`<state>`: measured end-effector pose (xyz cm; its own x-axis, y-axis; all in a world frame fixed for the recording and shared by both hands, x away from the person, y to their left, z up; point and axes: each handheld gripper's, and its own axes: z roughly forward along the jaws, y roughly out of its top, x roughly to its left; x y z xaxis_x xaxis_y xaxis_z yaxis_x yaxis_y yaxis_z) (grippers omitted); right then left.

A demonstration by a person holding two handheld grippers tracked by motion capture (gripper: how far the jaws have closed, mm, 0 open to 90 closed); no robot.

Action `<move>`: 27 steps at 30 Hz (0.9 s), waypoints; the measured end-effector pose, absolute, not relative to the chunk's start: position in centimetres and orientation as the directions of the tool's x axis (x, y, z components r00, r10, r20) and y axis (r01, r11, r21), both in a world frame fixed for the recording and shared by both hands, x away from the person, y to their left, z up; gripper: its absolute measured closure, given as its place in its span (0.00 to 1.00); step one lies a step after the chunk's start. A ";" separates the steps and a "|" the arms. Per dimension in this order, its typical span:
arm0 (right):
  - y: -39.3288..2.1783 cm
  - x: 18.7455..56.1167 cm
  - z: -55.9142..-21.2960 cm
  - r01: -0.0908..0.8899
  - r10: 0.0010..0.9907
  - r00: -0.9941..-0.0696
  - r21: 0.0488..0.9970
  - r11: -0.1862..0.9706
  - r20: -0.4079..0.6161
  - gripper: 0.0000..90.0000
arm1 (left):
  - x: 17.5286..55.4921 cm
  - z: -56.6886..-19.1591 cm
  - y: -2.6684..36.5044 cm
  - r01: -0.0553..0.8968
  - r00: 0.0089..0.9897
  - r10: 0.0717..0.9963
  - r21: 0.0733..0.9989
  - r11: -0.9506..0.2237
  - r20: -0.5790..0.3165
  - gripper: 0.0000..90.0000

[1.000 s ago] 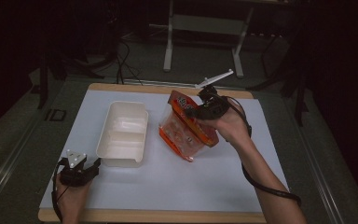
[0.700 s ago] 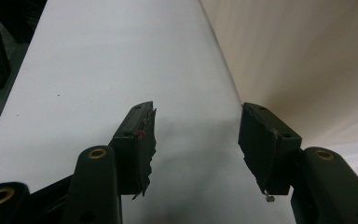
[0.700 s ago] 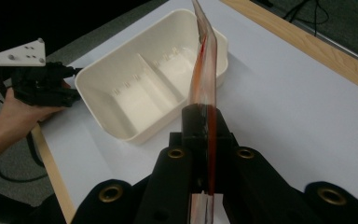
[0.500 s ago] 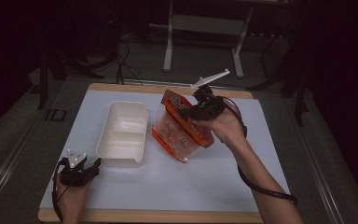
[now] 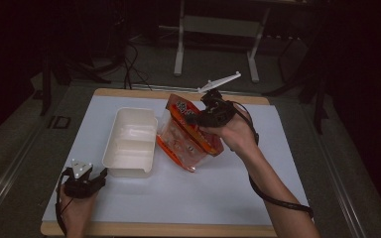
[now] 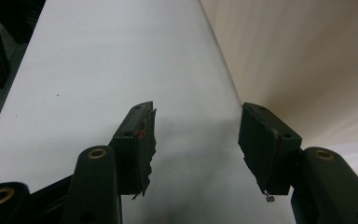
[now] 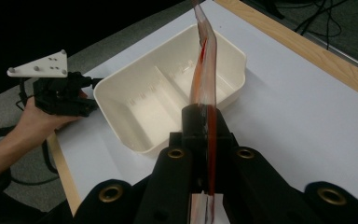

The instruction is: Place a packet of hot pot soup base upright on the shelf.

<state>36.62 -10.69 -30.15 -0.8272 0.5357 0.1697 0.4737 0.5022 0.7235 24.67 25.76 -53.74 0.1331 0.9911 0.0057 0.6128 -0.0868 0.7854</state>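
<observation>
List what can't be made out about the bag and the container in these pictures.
- Bag: print too small and dim in the high view; edge-on in the right gripper view, top cut off by the frame.
- Bag contents: blurred behind its clear film.
- Container: left gripper view shows a bare wall, cropped by the frame.

I see the bag (image 5: 188,139) in orange and red, part clear plastic with dark print near its top; the two-part tray (image 5: 131,144) is plain cream; the table (image 5: 218,193) carries a white sheet edged in pale wood; both grippers, left (image 5: 82,186) and right (image 5: 213,113), are black, each topped by a light grey plate.
</observation>
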 end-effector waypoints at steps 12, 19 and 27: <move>-9.8 36.7 -29.7 0.478 0.515 -0.836 0.710 0.517 0.187 1.00 | 24.7 -53.8 25.8 0.614 0.134 0.991 0.784 -0.087 0.005 0.51; -9.2 37.0 -29.4 0.482 0.509 -0.839 0.693 0.536 0.190 1.00 | 24.7 -53.7 25.8 0.612 0.132 0.991 0.786 -0.084 0.004 0.51; -8.5 37.4 -29.1 0.490 0.512 -0.836 0.688 0.535 0.197 1.00 | 24.7 -53.7 25.8 0.610 0.132 0.991 0.788 -0.084 0.003 0.51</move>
<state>37.37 -8.55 -29.13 -0.8358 0.5124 0.1971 0.4902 0.5347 0.6883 24.66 25.82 -53.72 0.1320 0.9912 0.0034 0.6104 -0.0839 0.7876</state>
